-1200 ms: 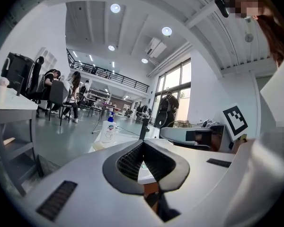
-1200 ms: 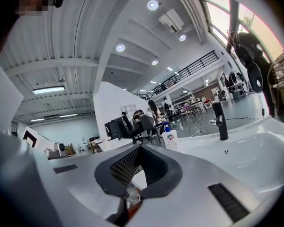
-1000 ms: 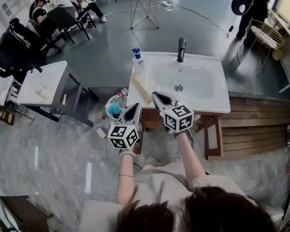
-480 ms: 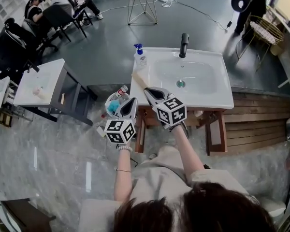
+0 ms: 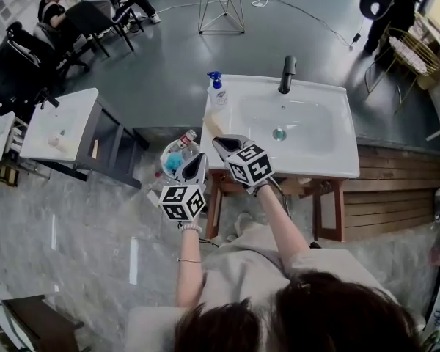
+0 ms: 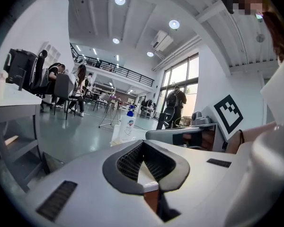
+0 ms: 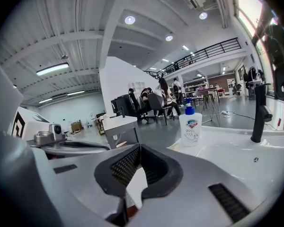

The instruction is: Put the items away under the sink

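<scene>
A white soap bottle (image 5: 217, 92) with a blue pump stands upright on the sink's (image 5: 330, 163) back left corner.

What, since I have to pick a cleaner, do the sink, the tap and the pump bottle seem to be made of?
Sink: smooth glossy white with soft reflections. It looks like glazed ceramic, though moulded resin is possible.
Tap: matte black all over, probably coated metal.
Pump bottle: pale, slightly see-through plastic with a blue pump head and a printed label.

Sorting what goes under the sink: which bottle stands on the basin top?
The white soap bottle with the blue pump, upright at the white basin's far left corner; the clear red-capped bottle lies tilted in the round floor bucket.
</scene>
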`<state>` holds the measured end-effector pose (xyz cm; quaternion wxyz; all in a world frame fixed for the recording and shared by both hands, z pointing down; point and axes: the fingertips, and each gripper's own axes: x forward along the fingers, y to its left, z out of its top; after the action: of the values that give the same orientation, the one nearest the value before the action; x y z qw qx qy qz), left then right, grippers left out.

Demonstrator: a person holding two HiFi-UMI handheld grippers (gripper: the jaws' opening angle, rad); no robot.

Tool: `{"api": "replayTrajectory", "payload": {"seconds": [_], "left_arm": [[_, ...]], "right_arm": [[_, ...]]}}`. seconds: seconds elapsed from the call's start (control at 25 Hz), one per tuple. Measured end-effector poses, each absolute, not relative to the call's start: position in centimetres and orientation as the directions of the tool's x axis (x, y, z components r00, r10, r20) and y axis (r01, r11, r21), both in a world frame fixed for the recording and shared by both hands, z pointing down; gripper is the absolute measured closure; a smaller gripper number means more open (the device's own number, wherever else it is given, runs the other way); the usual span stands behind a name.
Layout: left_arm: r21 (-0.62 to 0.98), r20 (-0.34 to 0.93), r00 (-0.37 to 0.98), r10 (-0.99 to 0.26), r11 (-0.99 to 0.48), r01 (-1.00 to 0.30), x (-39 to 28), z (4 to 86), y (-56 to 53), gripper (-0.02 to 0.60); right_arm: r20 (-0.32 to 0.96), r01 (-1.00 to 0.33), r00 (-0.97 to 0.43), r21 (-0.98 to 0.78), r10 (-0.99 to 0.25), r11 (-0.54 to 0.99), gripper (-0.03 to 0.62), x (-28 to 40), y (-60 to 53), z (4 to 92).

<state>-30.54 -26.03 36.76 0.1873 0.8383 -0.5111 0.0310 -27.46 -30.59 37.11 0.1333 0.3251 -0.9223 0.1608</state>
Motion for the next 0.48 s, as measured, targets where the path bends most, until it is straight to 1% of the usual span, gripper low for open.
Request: {"api": "replayTrajectory", "payload": {"seconds": [0.4, 0.48], "left_arm": [[0.326, 0.297, 0.448, -0.843, -0.351, -0.878, -30.6, 39.6, -28.7, 0.581], [0.329, 0.304, 0.444, -0.843, -0.344, -0.879, -30.6, 40.0, -29.2, 0.581]], "right_arm": [[0.468, -0.628, -0.735, -0.195, -0.491, 0.753, 0.572, -27.6, -34.2, 40.7], [0.487, -0.630, -0.728, -0.197, -0.482, 0.751, 0.549, -27.6, -34.8, 41.5]]}}
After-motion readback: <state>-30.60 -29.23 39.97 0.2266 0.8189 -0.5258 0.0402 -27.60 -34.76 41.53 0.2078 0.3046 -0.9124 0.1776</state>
